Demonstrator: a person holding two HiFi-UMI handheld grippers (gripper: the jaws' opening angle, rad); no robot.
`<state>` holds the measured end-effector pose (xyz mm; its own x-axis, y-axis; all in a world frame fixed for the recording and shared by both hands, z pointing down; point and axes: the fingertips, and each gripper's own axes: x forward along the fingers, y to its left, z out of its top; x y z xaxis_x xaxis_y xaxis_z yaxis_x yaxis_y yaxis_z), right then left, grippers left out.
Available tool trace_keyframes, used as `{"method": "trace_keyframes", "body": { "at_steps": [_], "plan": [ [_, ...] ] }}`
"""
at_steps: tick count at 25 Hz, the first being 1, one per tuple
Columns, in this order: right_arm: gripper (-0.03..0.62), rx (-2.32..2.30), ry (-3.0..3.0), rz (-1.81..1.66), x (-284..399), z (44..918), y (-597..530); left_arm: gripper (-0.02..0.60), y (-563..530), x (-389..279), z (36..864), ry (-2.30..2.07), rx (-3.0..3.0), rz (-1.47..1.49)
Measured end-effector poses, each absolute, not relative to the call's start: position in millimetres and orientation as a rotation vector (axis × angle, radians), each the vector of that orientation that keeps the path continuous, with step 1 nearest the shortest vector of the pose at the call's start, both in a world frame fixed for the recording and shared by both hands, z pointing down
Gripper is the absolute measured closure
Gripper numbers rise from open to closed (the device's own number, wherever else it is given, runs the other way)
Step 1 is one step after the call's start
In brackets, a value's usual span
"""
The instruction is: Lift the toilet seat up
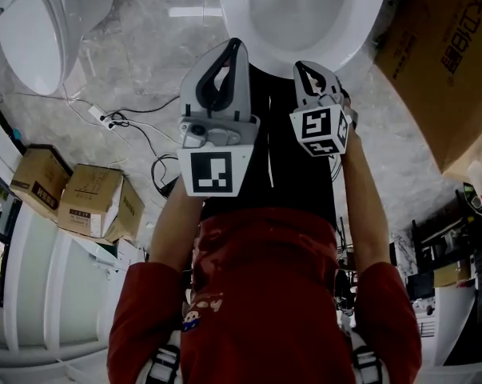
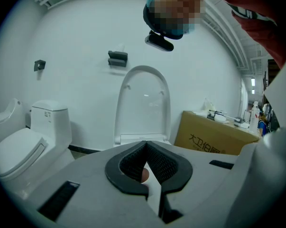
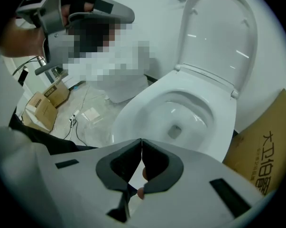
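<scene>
We see both claws clenched on nothing. The left gripper [image 2: 145,142] and right gripper [image 3: 142,139] each have their tips touching. The seat [image 3: 214,37] is already upright, against the wall behind the bowl [image 3: 147,103]. The right gripper hangs over the open bowl, apart from it. The left one faces the raised seat. A box [image 3: 266,146] stands just beside the toilet. A second toilet [image 2: 19,151], lid down, sits off to the left.

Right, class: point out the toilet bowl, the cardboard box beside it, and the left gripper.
toilet bowl [image 3: 128,118], right gripper view, front rim.
cardboard box [image 3: 271,146], right gripper view, printed side.
left gripper [image 1: 234,45], head view, between its fingertips.
</scene>
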<state>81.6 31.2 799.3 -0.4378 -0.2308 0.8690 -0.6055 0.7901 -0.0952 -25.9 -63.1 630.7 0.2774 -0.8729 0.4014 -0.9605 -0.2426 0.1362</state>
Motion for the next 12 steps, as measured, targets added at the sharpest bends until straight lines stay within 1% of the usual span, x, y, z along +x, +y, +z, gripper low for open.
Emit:
{"method": "trace_keyframes", "body": {
  "at_steps": [6, 7, 9, 10, 12],
  "plan": [
    [0.580, 0.500, -1.995, 0.504, 78.5, 815.5, 45.0, 0.574, -63.3, -28.7, 635.2, -1.675, 2.179, 0.345],
    [0.563, 0.470, -1.993, 0.510, 77.7, 817.8, 47.6, 0.574, -62.9, -29.0, 636.4, -1.672, 2.179, 0.353],
    [0.474, 0.400, -1.991, 0.527, 74.6, 821.8, 53.9, 0.574, -62.9, -30.1, 637.8, -1.668, 2.181, 0.363],
    [0.448, 0.370, -1.989, 0.527, 73.4, 823.6, 56.5, 0.574, -63.2, -30.6, 638.3, -1.667, 2.181, 0.365],
    [0.431, 0.329, -1.984, 0.509, 72.4, 826.8, 59.4, 0.574, -63.9, -31.0, 639.1, -1.669, 2.175, 0.359]
  ]
}}
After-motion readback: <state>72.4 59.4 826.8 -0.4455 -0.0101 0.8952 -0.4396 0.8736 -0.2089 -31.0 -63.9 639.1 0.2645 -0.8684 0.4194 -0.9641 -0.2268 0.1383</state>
